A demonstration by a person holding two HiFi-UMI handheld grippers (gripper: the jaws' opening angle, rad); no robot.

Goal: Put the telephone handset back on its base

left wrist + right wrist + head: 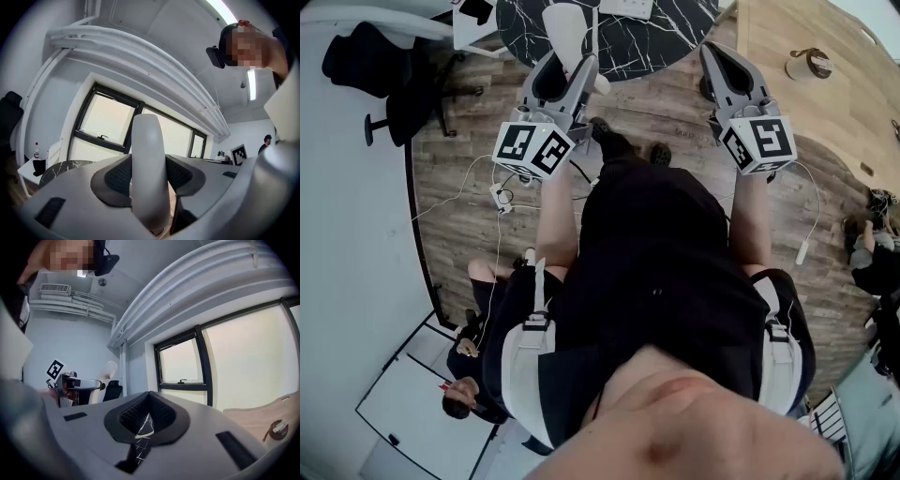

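The white telephone handset (567, 30) stands upright between the jaws of my left gripper (567, 70), over the near edge of the black marble table (666, 42). In the left gripper view the handset (147, 140) fills the gap between the dark pads, and the left gripper (147, 180) is shut on it. My right gripper (722, 61) is held up at the same height on the right, shut with nothing in it. In its own view the right gripper (147, 420) has its pads together. A white object (628, 7) on the table is cut off by the top edge; I cannot tell whether it is the base.
A wooden table (834, 122) with a tape roll (811, 64) is at the right. A black office chair (384, 75) stands at the left. Cables and a power strip (502, 197) lie on the wooden floor. A person (478, 356) sits at the lower left.
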